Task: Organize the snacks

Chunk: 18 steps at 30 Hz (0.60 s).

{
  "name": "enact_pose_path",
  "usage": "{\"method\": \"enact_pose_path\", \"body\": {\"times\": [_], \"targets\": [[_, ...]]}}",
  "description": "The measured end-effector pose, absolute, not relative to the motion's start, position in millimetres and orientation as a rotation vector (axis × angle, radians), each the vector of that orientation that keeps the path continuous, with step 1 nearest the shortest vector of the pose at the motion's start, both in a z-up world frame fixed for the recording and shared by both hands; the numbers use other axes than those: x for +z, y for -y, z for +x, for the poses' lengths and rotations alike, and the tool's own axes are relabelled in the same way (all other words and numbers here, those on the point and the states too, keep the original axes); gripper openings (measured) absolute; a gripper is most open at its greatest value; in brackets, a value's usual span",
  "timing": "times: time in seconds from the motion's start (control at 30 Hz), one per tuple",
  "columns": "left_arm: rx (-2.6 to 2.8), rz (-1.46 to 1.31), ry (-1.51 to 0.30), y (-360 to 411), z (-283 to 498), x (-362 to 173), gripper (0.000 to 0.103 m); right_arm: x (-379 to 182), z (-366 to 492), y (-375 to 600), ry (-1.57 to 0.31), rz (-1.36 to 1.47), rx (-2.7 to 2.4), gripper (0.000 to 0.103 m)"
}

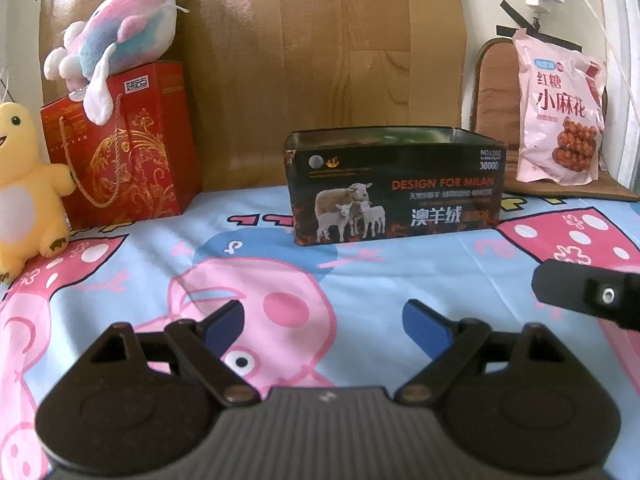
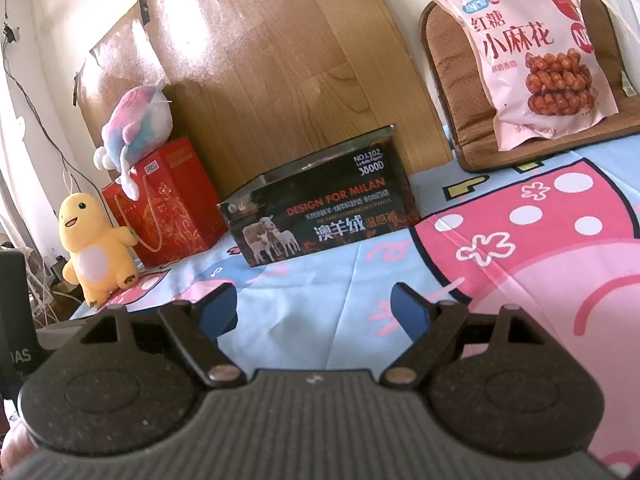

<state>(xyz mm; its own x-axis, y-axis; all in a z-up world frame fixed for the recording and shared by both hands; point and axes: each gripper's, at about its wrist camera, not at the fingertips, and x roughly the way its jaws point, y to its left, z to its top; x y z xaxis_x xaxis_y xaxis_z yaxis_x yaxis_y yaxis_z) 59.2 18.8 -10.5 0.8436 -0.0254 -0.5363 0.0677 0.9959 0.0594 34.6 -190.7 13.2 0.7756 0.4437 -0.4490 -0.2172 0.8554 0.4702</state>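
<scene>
snack bag (image 2: 532, 52): a pink sealed pouch of twisted dough sticks, standing upright at the back right, propped against a brown cushion (image 2: 448, 92) and resting on that cushion's lower part, just beyond the edge of the cartoon sheet (image 2: 320, 280). it stands well apart from both tools.

black box (image 2: 320, 216): open at the top, printed with sheep, standing on the sheet in the middle, to the left of the bag. judged the likely container for the bag. contents not visible.

left gripper (image 1: 324, 322): low over the sheet, jaws wide apart, nothing between them. right gripper (image 2: 314, 310): likewise low over the sheet, jaws wide, empty, pointing between box and bag.

handling assessment: the pouch appears full and air-puffed, so soft and yielding with a smooth, probably slippery film. the contents look brittle; a hard squeeze on the belly risks crushing them. weight judged moderate. the best hold is judged to be the flat top seal or an upper corner, where the film is doubled and stiff. held there, the bag will likely hang and swing.

other items: red gift box (image 1: 120, 148), pastel plush (image 1: 120, 32) on top of it, yellow plush (image 1: 24, 184) beside it. none obstructs the path.
</scene>
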Motion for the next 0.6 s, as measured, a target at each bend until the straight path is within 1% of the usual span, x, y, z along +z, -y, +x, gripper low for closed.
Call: {"method": "enact_pose_path", "body": {"times": [0.6], "targets": [[-0.054, 0.094, -0.561, -15.8, 58.0, -10.9, 0.091, 12.8, 34.3, 191.6, -0.582, 0.419, 0.37, 0.086]]}}
